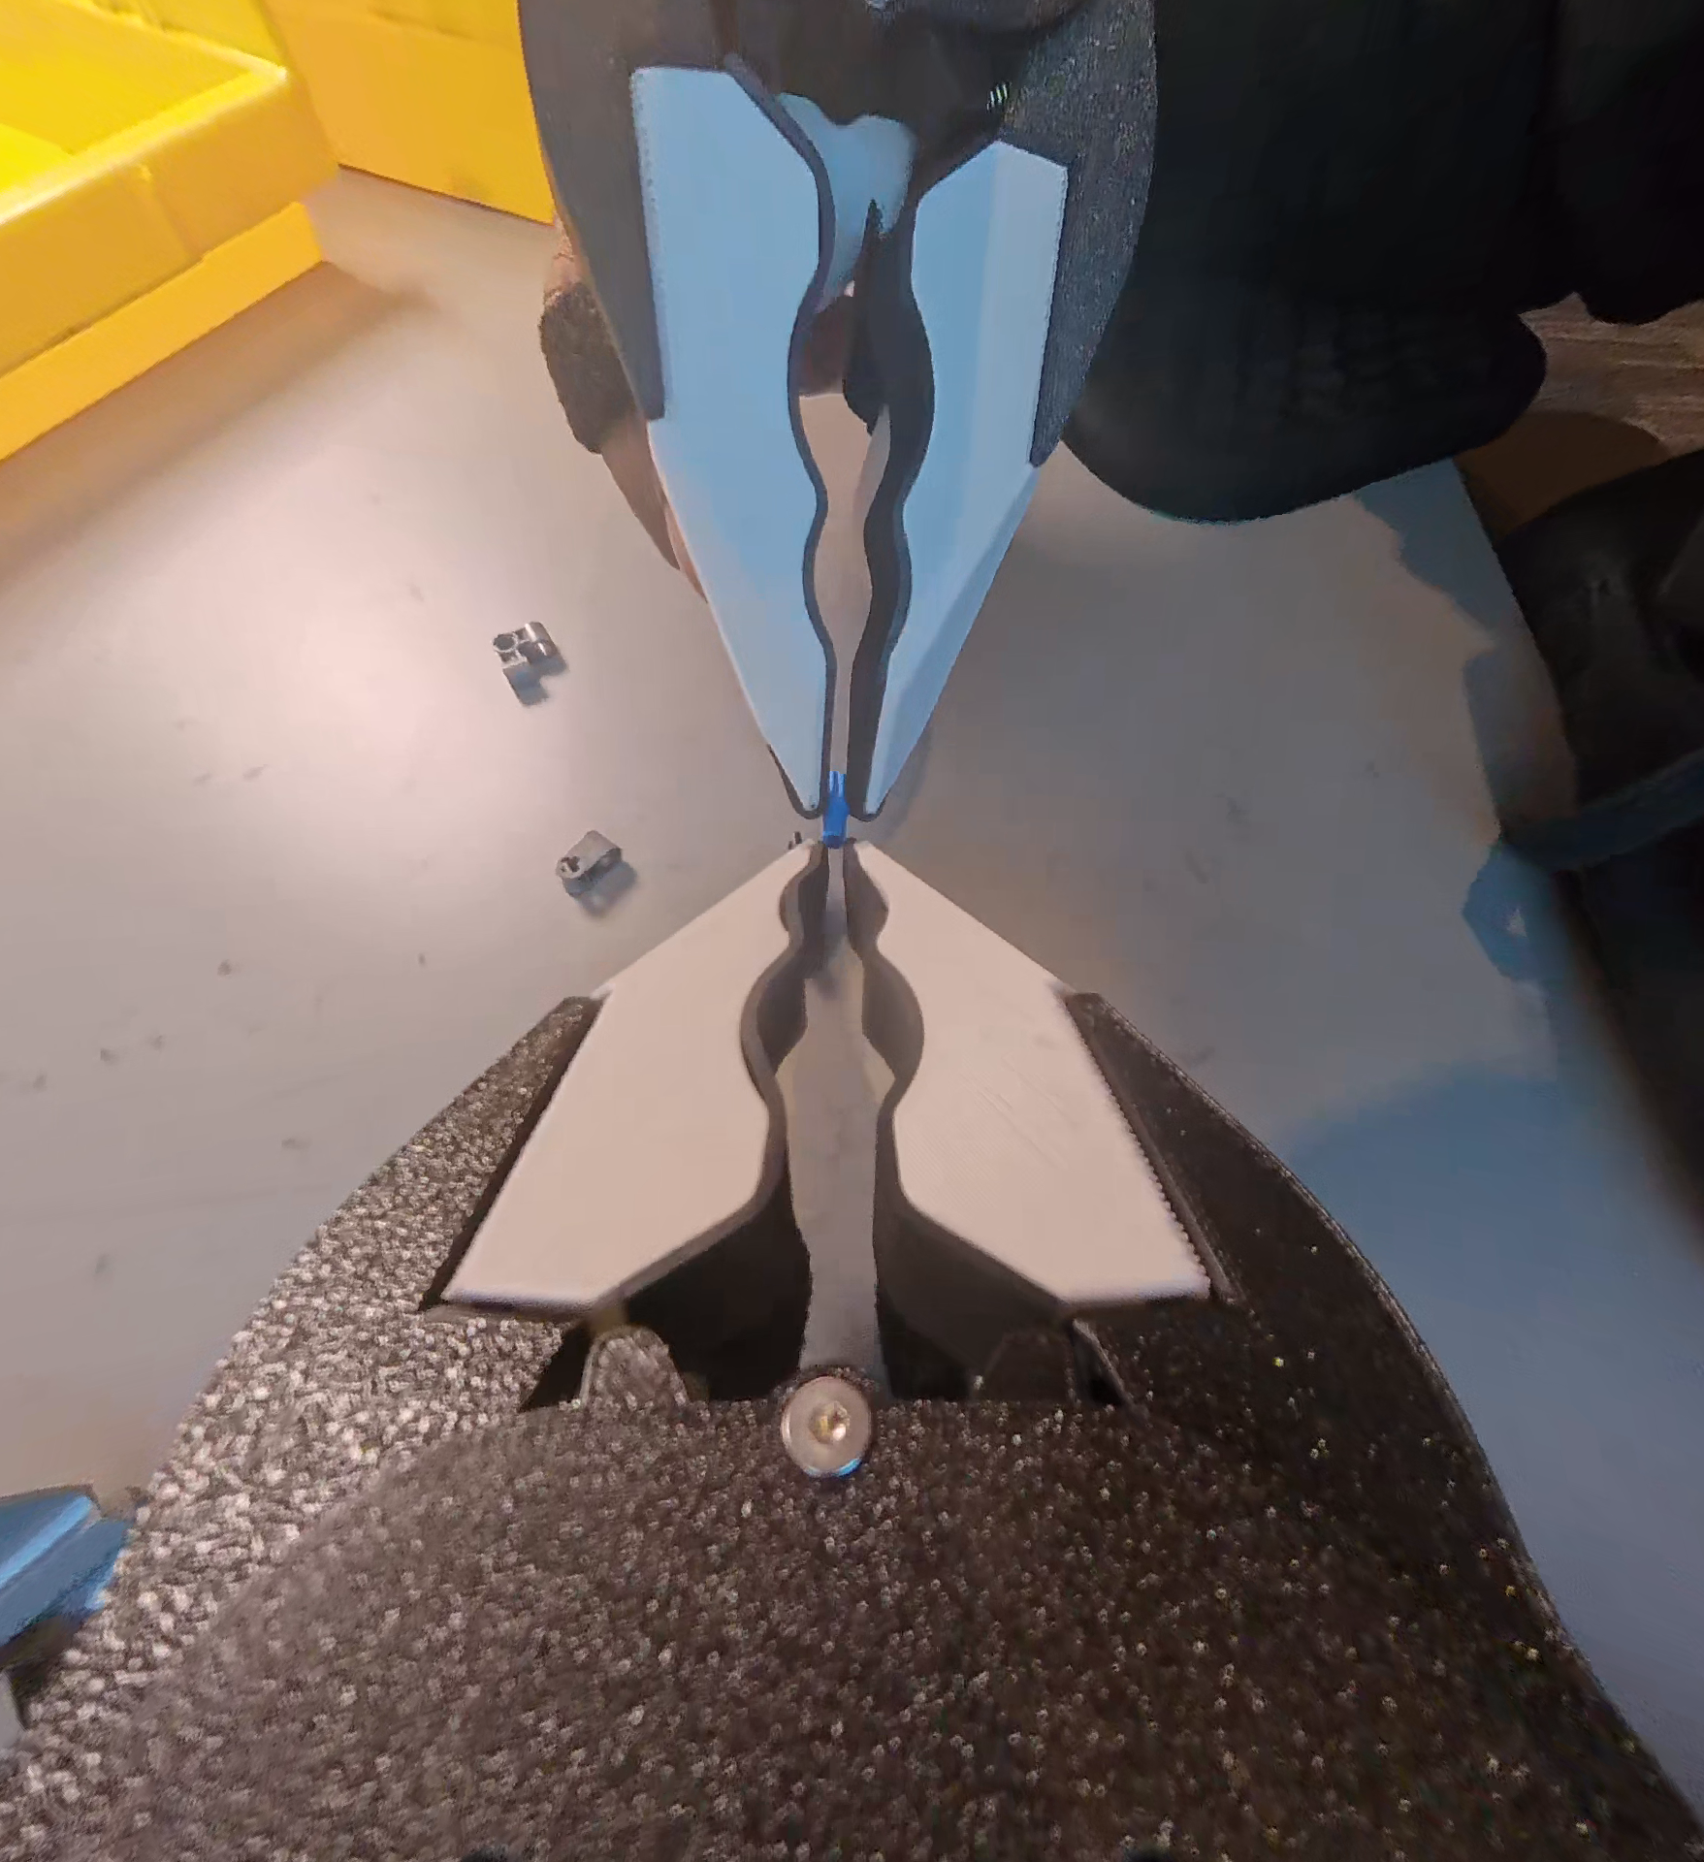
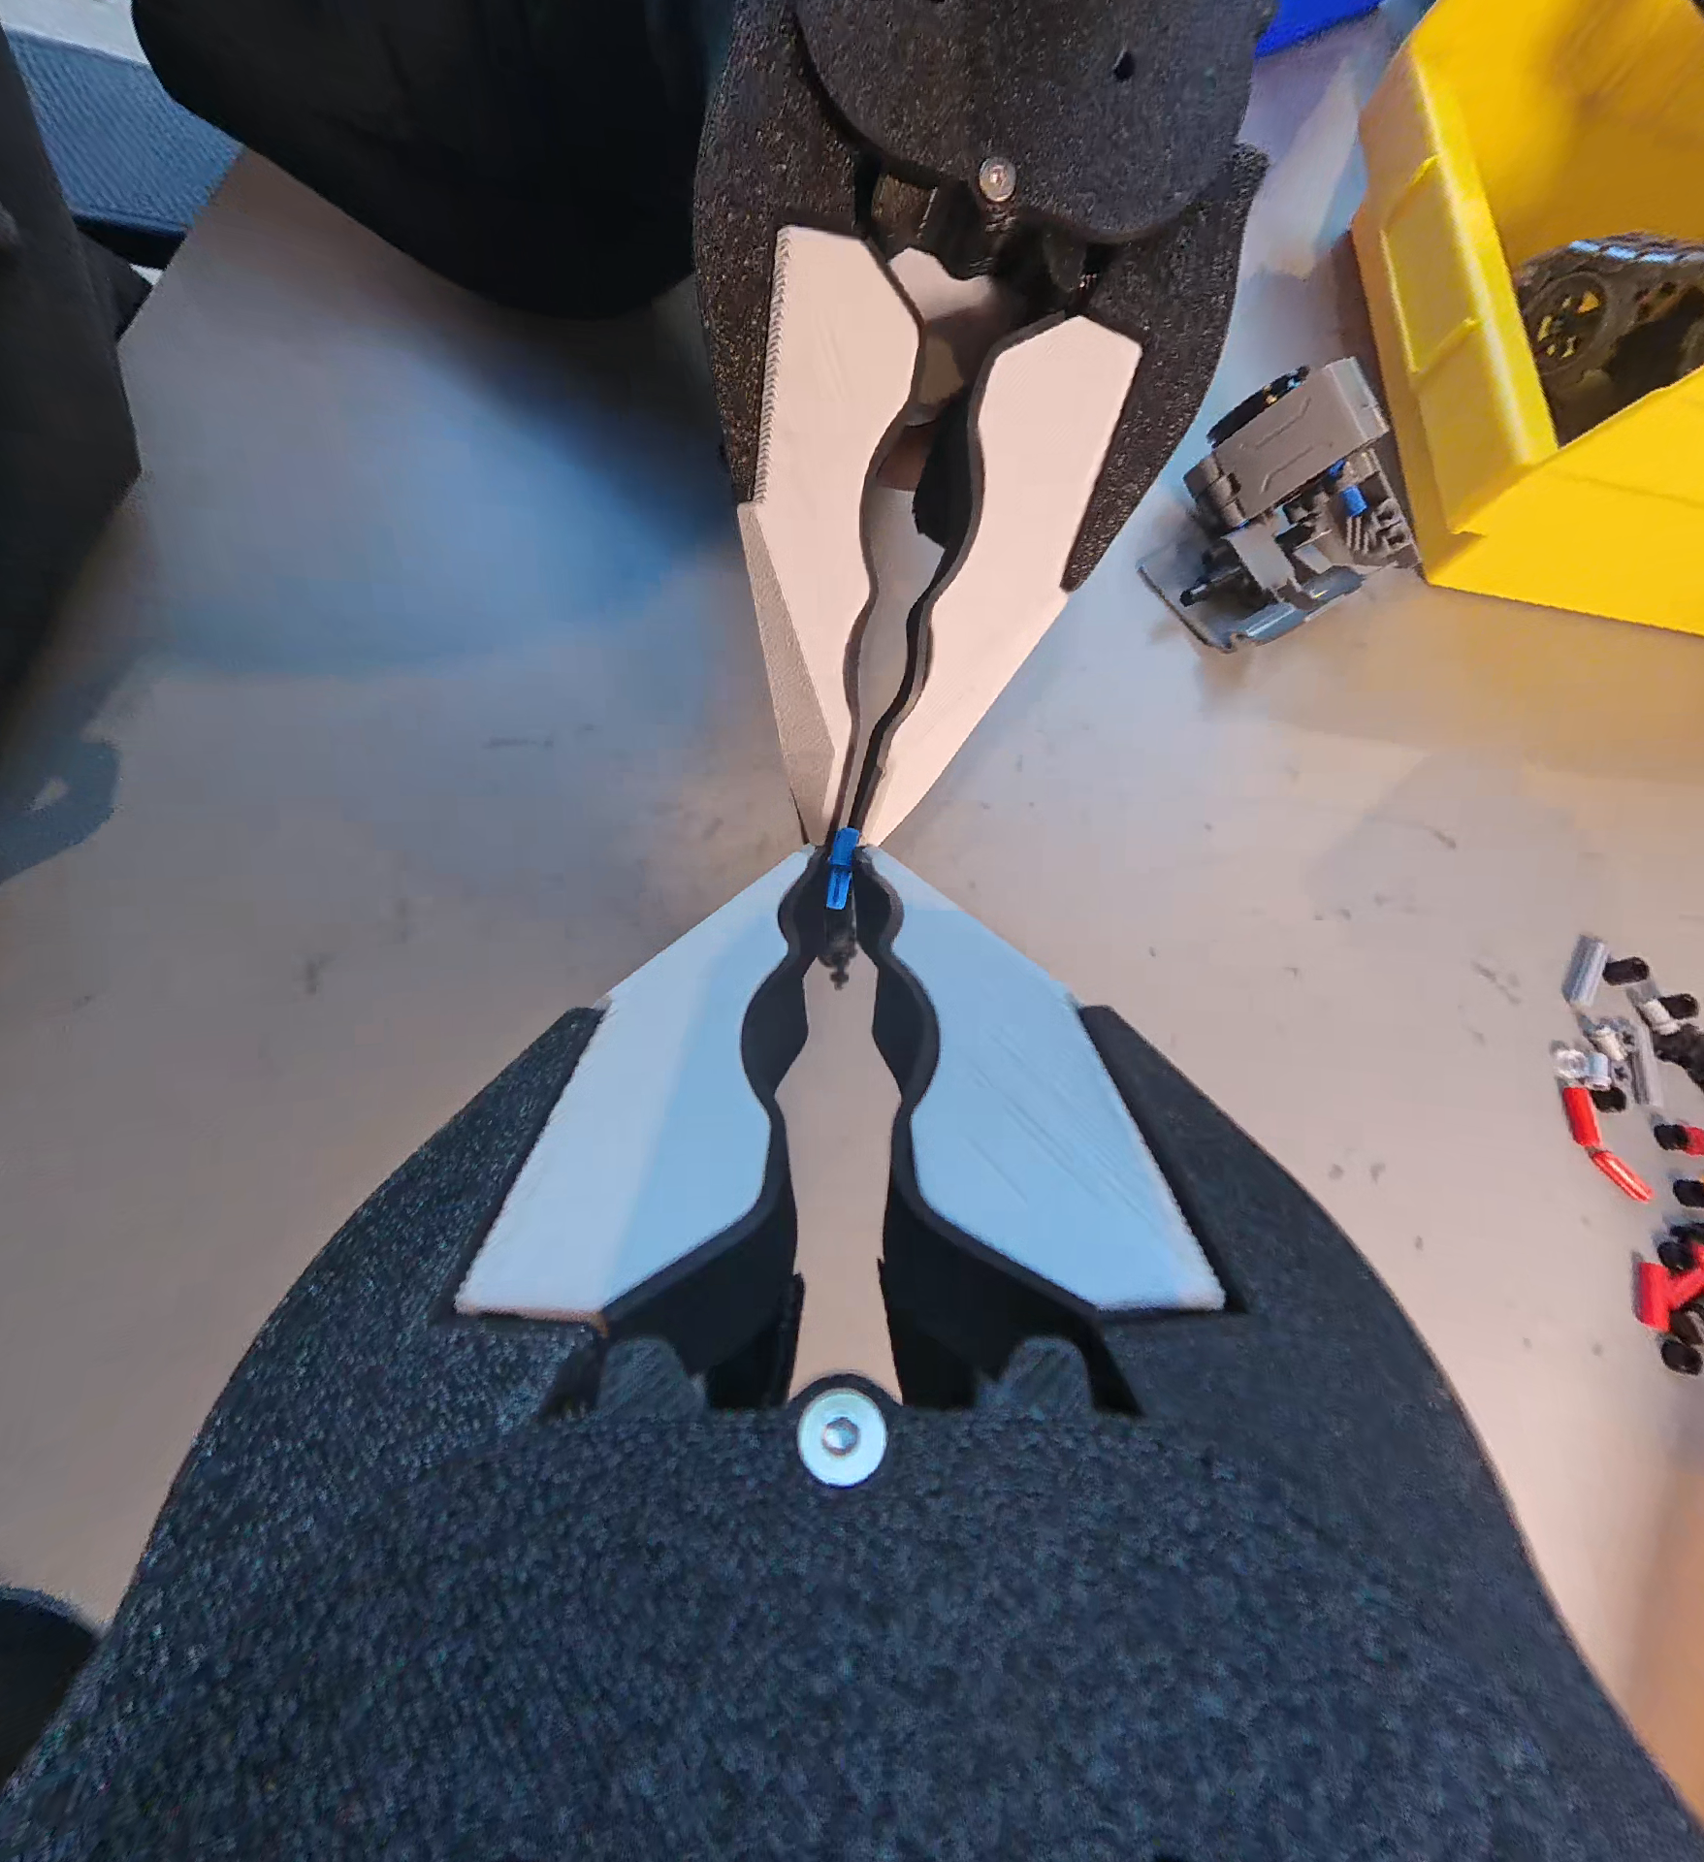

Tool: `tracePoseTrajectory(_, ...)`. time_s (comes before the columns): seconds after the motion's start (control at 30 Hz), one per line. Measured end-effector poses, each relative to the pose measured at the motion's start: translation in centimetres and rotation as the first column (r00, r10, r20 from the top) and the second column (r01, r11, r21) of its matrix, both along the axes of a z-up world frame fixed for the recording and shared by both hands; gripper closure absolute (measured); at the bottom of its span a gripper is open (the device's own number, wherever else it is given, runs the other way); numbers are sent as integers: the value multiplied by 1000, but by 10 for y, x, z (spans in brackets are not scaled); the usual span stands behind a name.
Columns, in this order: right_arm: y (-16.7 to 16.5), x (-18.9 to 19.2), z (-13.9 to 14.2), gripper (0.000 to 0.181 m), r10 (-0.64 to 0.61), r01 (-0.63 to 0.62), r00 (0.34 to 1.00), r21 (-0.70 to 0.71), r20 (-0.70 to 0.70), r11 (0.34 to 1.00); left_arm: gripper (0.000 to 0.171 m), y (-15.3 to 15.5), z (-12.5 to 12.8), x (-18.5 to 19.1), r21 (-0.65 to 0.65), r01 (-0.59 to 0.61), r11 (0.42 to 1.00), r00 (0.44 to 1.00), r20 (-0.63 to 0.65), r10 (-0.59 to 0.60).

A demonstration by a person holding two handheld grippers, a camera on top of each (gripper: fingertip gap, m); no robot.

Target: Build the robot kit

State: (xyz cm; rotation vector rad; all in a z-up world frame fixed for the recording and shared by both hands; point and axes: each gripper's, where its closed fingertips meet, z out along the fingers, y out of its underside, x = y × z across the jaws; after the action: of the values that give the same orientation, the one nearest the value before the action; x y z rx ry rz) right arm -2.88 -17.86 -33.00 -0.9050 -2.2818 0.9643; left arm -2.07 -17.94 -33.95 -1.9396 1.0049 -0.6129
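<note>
1. In the left wrist view, yellow bins (image 1: pixel 72 252) stand at the far left of the pale table (image 1: pixel 223 1008). A small red piece shows at the left edge, cut off by the frame.
2. Right of the bins, two small dark pieces (image 1: pixel 530 655) lie loose on the table, one nearer than the other. Both are apart from the tools.
3. At the centre, the left gripper (image 1: pixel 827 856) and the right gripper (image 1: pixel 835 811) meet tip to tip above the table.
4. A small blue pin (image 1: pixel 835 818) sits where the tips meet. The right gripper is clenched on it, and most of the pin lies between that gripper's fingers.
5. The left gripper's jaws are drawn together at the pin's other end. Whether they pinch the pin or only touch it cannot be told.
6. In the right wrist view, a tiny black bit (image 2: pixel 837 952) shows between the right gripper's fingers, just behind the pin. What it is cannot be made out.
7. Right of centre in that view, a grey and black block assembly (image 2: pixel 1291 504) rests on the table, just beside a yellow bin (image 2: pixel 1533 564) that holds a wheeled model (image 2: pixel 1633 302).
8. Near right, loose red, black and grey pieces (image 2: pixel 1684 1159) lie scattered, well apart from both grippers.
</note>
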Motion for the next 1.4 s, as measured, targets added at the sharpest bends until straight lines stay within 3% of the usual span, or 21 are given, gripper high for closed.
tracePoseTrajectory(0.2, 2, -1, 10, 177, -8, 6, 999, -47, -38, 999, 171, 3, 4, -5, 19, -14, 1000, 1000, 11, 14)
tracePoseTrajectory(0.33, 3, 0, 4, 177, -5, 4, 1000, -22, -21, 1000, 157, 3, 5, -4, 11, -15, 1000, 1000, 26, 15)
tracePoseTrajectory(0.47, -1, 0, 0, 177, 10, -9, 1000, 18, -10, 1000, 167, 0, 5, 0, -13, 4, 1000, 998, 57, -3)
tracePoseTrajectory(0.67, 0, -1, 5, 177, 0, 1, 999, 27, -41, 1000, 168, 2, 10, 0, -11, -4, 1000, 996, 90, 5)
tracePoseTrajectory(0.9, 9, -8, 51, 170, -65, 33, 970, -137, -233, 990, 169, 7, 61, -12, 58, -52, 997, 925, 379, 26)
tracePoseTrajectory(1.0, 8, -9, 62, 174, -77, 32, 957, -164, -278, 986, 169, 6, 71, -12, 73, -47, 996, 901, 433, 10)
tracePoseTrajectory(1.27, 4, -7, 61, 177, -64, 14, 968, -203, -242, 979, 168, 4, 64, -7, 66, -30, 997, 919, 394, 1)
tracePoseTrajectory(1.4, 2, -4, 49, 177, -40, 10, 984, -170, -176, 985, 168, 2, 50, -3, 63, -18, 998, 957, 291, -1)
